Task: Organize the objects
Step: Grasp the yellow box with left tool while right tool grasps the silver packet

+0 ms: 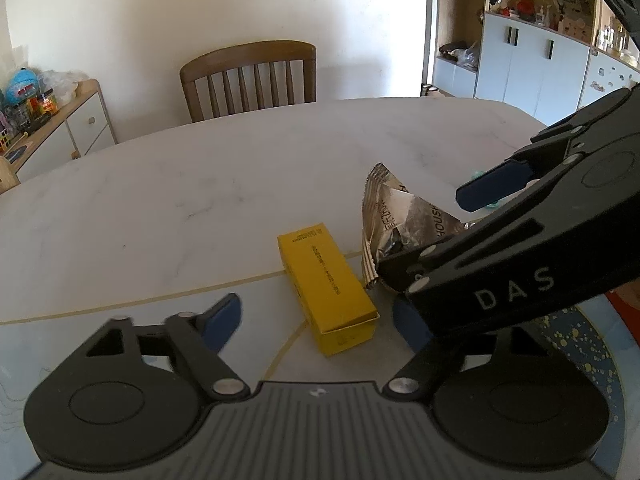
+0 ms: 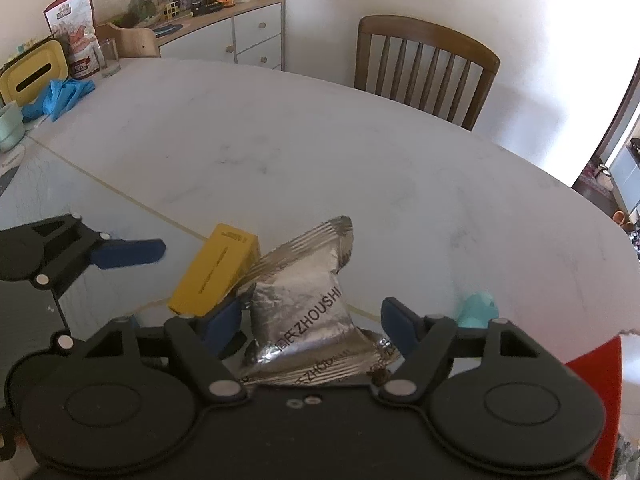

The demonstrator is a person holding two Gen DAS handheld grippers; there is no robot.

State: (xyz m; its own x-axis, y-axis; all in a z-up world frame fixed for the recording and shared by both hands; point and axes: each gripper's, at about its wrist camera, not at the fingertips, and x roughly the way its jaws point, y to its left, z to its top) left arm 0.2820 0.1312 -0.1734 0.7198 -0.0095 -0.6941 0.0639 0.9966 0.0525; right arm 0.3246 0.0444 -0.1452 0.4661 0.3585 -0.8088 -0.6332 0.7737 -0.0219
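Observation:
A yellow box (image 1: 328, 284) lies on the white marble table (image 1: 200, 184), between the open jaws of my left gripper (image 1: 316, 318). It also shows in the right wrist view (image 2: 216, 272). A crumpled silver foil packet (image 2: 304, 300) sits just right of the box, between the spread blue fingers of my right gripper (image 2: 312, 324), which is open around it. The packet shows in the left wrist view (image 1: 396, 216), partly hidden by the right gripper's body (image 1: 520, 248). The left gripper's finger (image 2: 128, 254) shows left of the box.
A small teal object (image 2: 478, 310) lies right of the packet. A wooden chair (image 1: 248, 76) stands behind the table. A yellow tissue box (image 2: 34, 74), blue gloves (image 2: 60, 96) and a glass (image 2: 108, 58) sit at the table's far left. A red item (image 2: 596, 384) is at right.

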